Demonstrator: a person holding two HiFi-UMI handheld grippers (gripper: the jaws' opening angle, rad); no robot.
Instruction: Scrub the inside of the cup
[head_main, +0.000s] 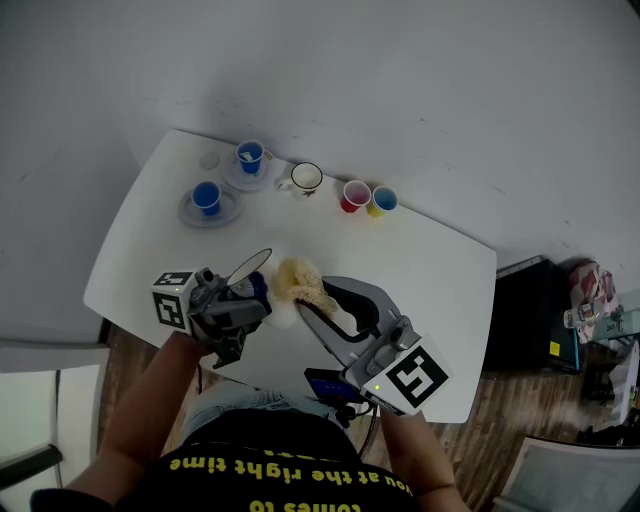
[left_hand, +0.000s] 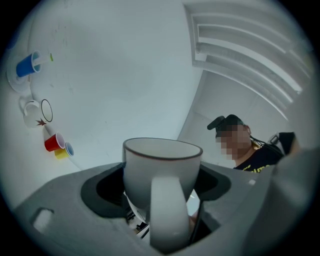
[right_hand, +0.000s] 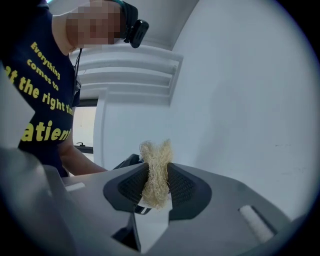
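White table (head_main: 430, 260) in a plain, pale-walled room. Along its far edge sits a line of spares: one blue plastic cup (head_main: 206, 197) and a second blue cup (head_main: 250, 156), each on a pale saucer, then a white mug with a dark rim (head_main: 305, 178), a red cup (head_main: 354, 194) and a little yellow-and-blue cup (head_main: 382, 201). None of those are in play.

The one that matters is the white ceramic cup with a thin dark rim (left_hand: 162, 165). It's up off the table, clamped by its body in the left gripper (left_hand: 161, 184). The jaws are closed on its sides, the handle points back at the camera and the mouth faces away from the gripper.

The right gripper (right_hand: 156, 186) has its jaws squeezed onto a tan fibrous scrubbing pad (right_hand: 156, 162), pinched at the middle so a tuft sticks out past the tips.

From the head view, the pad (head_main: 300, 283) is just beside the cup's rim (head_main: 250, 268), not inside it. The right gripper view backs that up: the tuft has only bare wall behind it.

So as far as I can judge, both things are picked up and lined up, and that's the prep done. The actual scrubbing is what's left: get the tuft in through the mouth and work it around the inner wall and bottom. Can't see whether the inside has had any passes.
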